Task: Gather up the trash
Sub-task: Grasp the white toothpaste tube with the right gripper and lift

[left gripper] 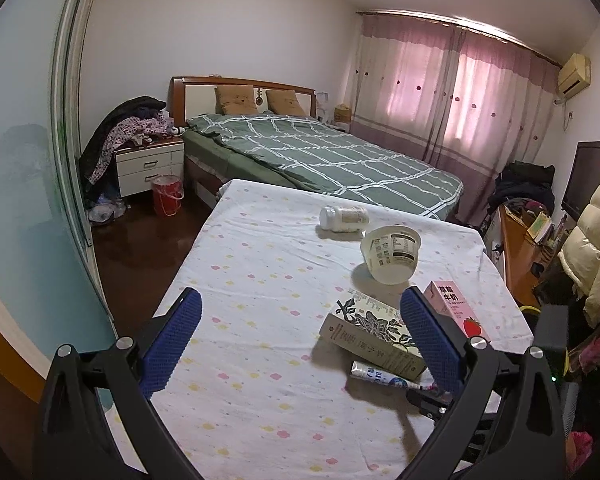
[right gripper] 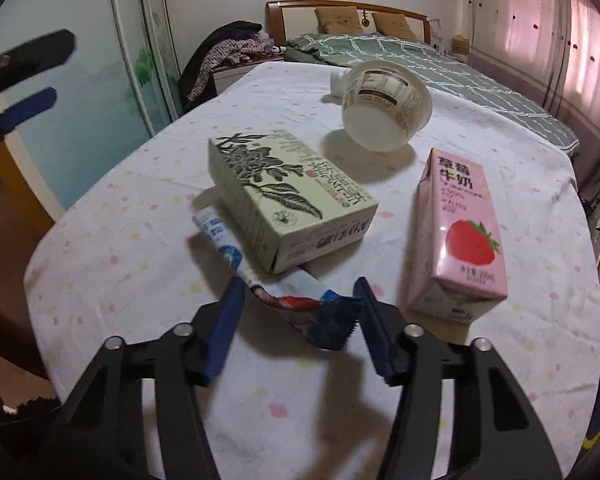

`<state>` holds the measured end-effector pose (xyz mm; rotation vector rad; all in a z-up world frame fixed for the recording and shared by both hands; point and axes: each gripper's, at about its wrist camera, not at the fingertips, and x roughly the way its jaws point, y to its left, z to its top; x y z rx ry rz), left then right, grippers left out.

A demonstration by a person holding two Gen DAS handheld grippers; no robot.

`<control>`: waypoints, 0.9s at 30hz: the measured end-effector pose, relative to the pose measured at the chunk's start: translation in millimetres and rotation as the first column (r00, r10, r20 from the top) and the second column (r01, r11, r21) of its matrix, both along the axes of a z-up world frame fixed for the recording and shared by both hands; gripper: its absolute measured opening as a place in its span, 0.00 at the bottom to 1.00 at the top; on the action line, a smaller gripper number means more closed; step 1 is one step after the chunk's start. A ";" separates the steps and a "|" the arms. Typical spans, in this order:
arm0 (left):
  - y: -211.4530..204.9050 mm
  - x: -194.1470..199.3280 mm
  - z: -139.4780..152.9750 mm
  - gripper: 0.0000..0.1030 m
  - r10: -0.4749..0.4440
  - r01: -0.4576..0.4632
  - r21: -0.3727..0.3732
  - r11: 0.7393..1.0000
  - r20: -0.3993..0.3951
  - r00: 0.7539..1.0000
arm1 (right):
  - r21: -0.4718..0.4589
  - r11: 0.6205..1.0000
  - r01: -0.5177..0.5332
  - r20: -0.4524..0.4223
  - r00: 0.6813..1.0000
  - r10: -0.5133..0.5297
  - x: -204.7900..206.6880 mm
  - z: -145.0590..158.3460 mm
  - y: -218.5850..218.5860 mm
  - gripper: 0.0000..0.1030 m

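Right gripper (right gripper: 300,300) fingers straddled flattened tube (right gripper: 260,276), appearing pinched on its blue end; tube's far end lay under green box (right gripper: 288,204) on worktop (right gripper: 140,280). Pink carton (right gripper: 460,232) stood right, cup (right gripper: 384,108) tipped behind. Left gripper (left gripper: 300,312) fingers spread wide, empty

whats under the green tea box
A squeezed tube lies under the green tea box, propping one edge up. Its middle is hidden by the box; its tail end sits between the right gripper fingers.

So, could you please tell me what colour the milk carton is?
Pink, with a red strawberry printed on it; the milk carton shows best in the right wrist view.
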<state>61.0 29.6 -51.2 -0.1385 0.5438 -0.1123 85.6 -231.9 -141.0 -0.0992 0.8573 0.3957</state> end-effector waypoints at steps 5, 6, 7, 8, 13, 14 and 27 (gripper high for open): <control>-1.5 0.0 -0.2 0.95 0.004 -0.004 -0.001 1.000 -0.001 1.000 | 0.039 0.998 -0.040 0.003 0.999 0.040 -16.7 6.5 5.7 0.38; -1.4 0.0 -0.2 0.95 0.004 -0.004 -0.001 1.000 0.000 1.000 | 0.044 0.998 -0.052 0.004 0.999 0.052 -19.5 7.4 8.2 0.35; -1.5 -0.5 -0.5 0.95 0.003 -0.003 0.000 1.000 0.001 1.000 | 0.045 0.997 -0.059 0.003 0.998 0.059 -21.5 6.9 10.1 0.33; -2.1 -1.0 -0.6 0.95 0.003 -0.003 0.000 1.000 0.001 1.000 | 0.047 0.997 -0.068 -0.002 0.998 0.068 -21.1 6.0 12.6 0.33; -3.9 -3.6 0.9 0.95 -0.004 0.004 0.008 1.000 0.005 1.000 | 0.048 0.996 -0.072 -0.025 0.997 0.074 -11.7 -1.2 23.7 0.33; -3.9 -4.4 1.4 0.95 -0.003 0.003 0.011 1.000 0.007 1.000 | 0.052 0.996 -0.074 -0.028 0.997 0.076 -10.6 -1.6 25.1 0.33; 7.6 -6.4 5.7 0.95 0.029 -0.029 0.005 1.000 0.022 0.999 | 0.137 0.980 -0.141 0.028 0.990 0.138 -21.8 19.5 31.8 0.16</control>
